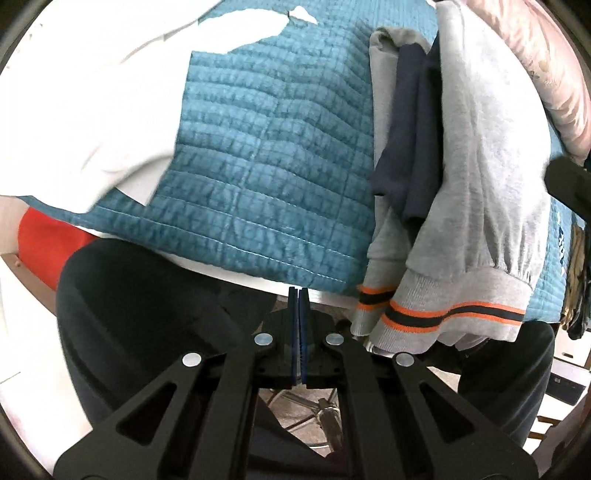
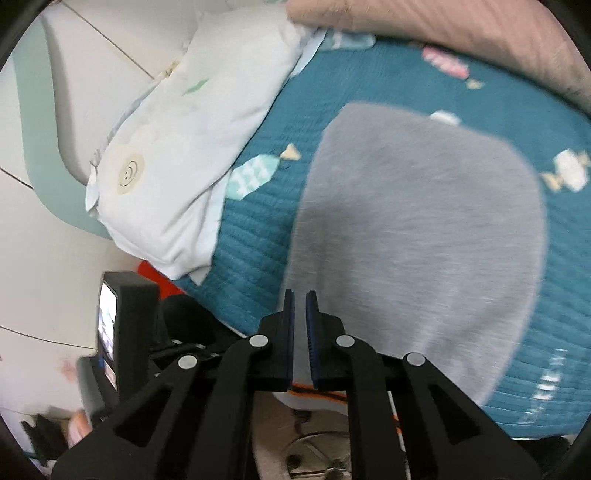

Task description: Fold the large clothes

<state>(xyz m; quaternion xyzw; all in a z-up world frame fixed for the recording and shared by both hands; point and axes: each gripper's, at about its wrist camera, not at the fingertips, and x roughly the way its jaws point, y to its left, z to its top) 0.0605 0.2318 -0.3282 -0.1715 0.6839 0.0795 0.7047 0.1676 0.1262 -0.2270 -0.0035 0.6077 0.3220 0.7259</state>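
A grey sweatshirt (image 1: 476,177) with a navy lining and orange-and-navy striped ribbed hem lies folded on the teal quilted bedspread (image 1: 266,155), its hem hanging over the bed's near edge at the right. My left gripper (image 1: 299,293) is shut and empty, just off the bed edge, left of the hem. In the right wrist view the same sweatshirt (image 2: 417,229) lies flat and smooth on the bedspread (image 2: 258,236). My right gripper (image 2: 301,295) stands over its near left edge, jaws a narrow gap apart with nothing between them.
A white pillow (image 2: 184,140) lies at the left of the bed, also in the left wrist view (image 1: 85,122). A pink duvet (image 2: 461,33) lies along the far side. The person's dark trousers (image 1: 147,314) and a chair base (image 2: 314,454) are below the bed edge.
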